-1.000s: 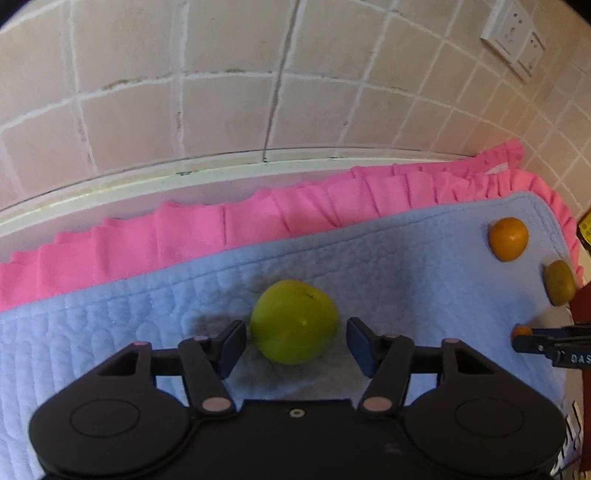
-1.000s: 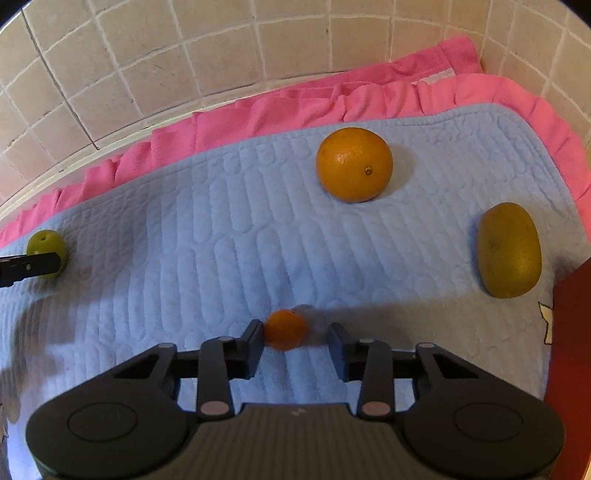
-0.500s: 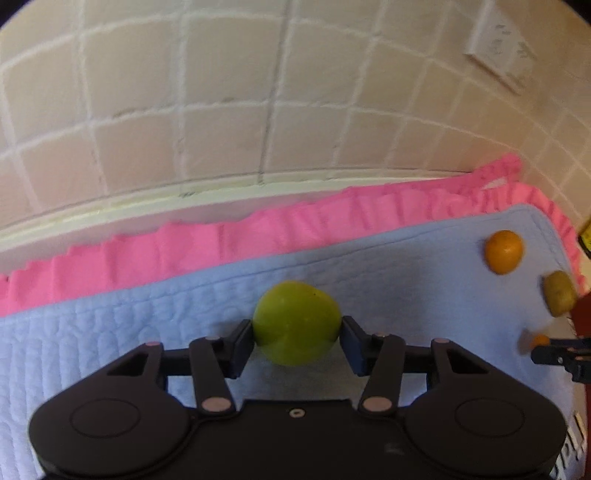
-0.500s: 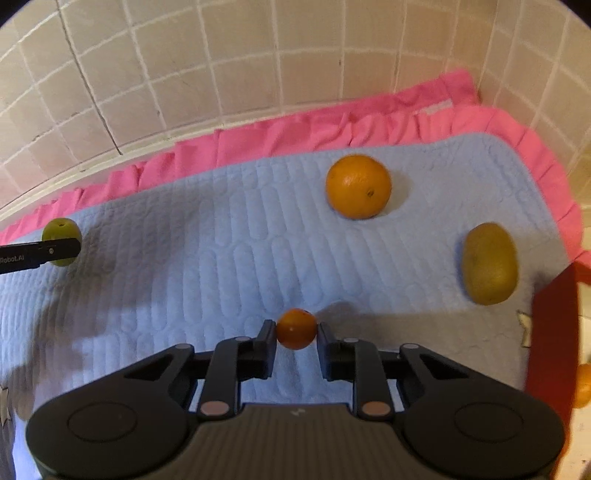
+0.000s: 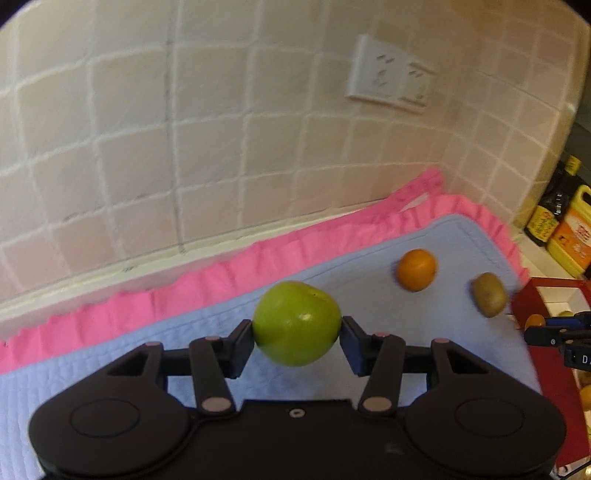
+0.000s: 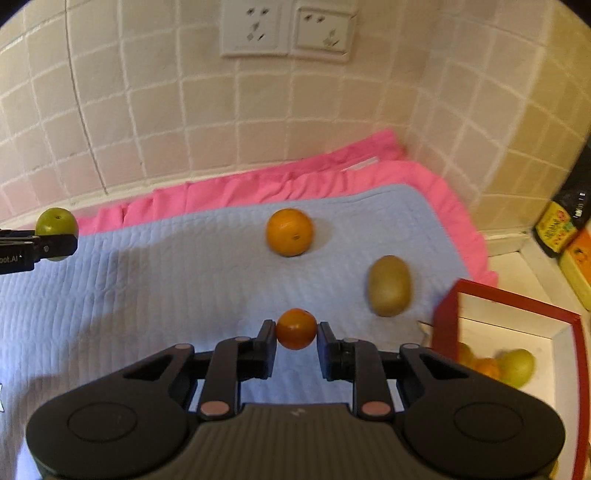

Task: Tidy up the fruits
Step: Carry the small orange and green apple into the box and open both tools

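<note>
My left gripper [image 5: 297, 338] is shut on a green apple [image 5: 297, 323] and holds it above the blue quilted mat [image 5: 369, 266]. My right gripper [image 6: 296, 334] is shut on a small orange fruit [image 6: 296, 328], lifted over the mat [image 6: 166, 277]. A larger orange [image 6: 289, 232] and a brown kiwi [image 6: 389, 285] lie on the mat to the right; they also show in the left wrist view, the orange [image 5: 416, 270] and the kiwi [image 5: 489, 294]. A red box [image 6: 517, 306] with a white inside holds several fruits at the right.
A pink ruffled cloth [image 6: 258, 188] lies under the mat against the tiled wall [image 6: 258, 99]. Wall sockets [image 6: 288, 31] sit above. Bottles [image 5: 557, 225] stand at the far right on the counter.
Both grippers closed on their fruits and lifted them off the mat. Both views swung up and to the right, bringing the red box and the sockets into sight.
</note>
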Demonstrator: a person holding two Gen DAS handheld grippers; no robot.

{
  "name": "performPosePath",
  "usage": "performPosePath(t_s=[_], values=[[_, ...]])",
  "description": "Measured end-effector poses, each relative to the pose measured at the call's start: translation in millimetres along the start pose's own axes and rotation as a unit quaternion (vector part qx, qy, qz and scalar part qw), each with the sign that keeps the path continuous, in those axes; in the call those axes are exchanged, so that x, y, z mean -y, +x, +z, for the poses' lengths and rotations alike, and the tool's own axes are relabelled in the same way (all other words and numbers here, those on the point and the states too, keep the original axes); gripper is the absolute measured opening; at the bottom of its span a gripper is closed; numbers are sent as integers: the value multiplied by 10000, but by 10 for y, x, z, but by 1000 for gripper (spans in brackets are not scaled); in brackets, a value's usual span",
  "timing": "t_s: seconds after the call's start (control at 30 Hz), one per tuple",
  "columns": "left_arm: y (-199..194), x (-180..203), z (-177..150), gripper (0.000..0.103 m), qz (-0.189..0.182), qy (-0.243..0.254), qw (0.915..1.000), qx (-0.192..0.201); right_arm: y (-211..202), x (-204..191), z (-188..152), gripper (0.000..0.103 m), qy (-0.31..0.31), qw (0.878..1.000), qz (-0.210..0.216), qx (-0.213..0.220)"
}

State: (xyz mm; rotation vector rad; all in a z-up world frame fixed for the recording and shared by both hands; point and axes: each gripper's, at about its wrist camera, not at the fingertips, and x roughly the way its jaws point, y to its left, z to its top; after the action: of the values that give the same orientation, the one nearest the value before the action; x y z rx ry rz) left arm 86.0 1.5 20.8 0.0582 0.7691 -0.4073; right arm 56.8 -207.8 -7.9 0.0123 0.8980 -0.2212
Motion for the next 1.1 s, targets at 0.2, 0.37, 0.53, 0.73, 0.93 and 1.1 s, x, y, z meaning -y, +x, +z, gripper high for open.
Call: performPosePath(t_s=[0.2, 0.37, 0.53, 0.73, 0.93, 1.1], values=[[-138, 449, 152, 61, -324, 404, 9984, 242, -319, 321, -128, 25, 231, 9993, -207, 212], [-149, 830, 283, 61, -935, 538, 9937, 309, -517, 667, -222, 25, 448, 9976, -446, 299], [-112, 1345, 409, 61, -1339, 859, 9864, 415, -697, 1072, -359, 25, 767, 9938, -737, 330], [-6, 2050, 509, 61, -1830, 1270, 9737, 473, -955, 1646, -664, 25, 1303, 9840, -1173, 317], [161, 2735, 548, 61, -2477, 1486, 9567, 374, -1135, 2279, -936, 25, 1904, 9699, -1482, 332], [351, 3249, 536, 61, -2747, 1713, 9460, 169, -1184, 2665, -1111, 25, 2327, 9621, -1394, 287]])
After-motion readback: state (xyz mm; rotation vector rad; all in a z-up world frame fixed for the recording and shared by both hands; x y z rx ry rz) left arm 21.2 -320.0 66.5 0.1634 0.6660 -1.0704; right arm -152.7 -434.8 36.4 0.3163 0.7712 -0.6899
